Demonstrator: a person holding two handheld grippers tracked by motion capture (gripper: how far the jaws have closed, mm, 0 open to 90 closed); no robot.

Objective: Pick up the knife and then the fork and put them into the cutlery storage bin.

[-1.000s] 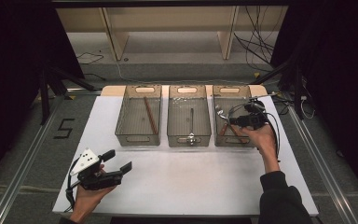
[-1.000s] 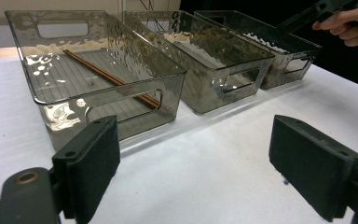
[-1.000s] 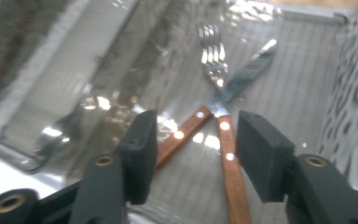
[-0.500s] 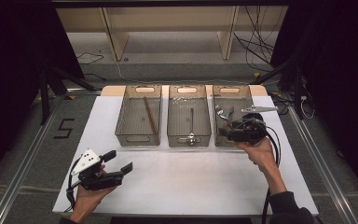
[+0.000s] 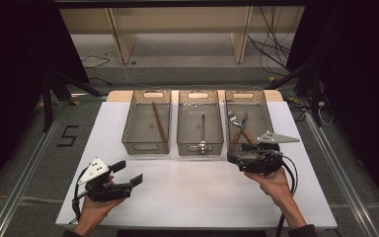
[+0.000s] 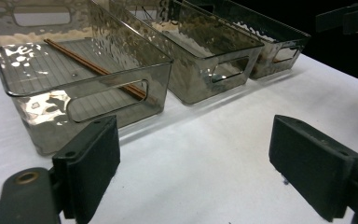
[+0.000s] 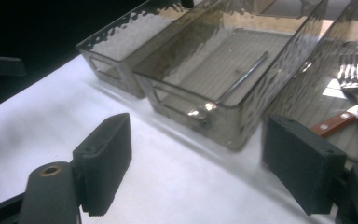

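White counter (image 5: 197,192), three smoky bins, floor mark reads "5" (image 5: 67,136).
Your left gripper (image 5: 128,178) and right gripper (image 5: 233,157): jaws wide, empty.

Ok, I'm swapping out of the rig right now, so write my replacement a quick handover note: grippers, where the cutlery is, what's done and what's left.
Left gripper: open, holding nothing, over the white table near its front left.
Right gripper: open, holding nothing, just in front of the right bin.
Left bin: brown chopstick.
Middle bin: metal utensil.
Right bin: fork and wooden-handled cutlery.
Done: all visible cutlery lies in bins.
Left: no loose item shows on the table; check whether more pieces are due.
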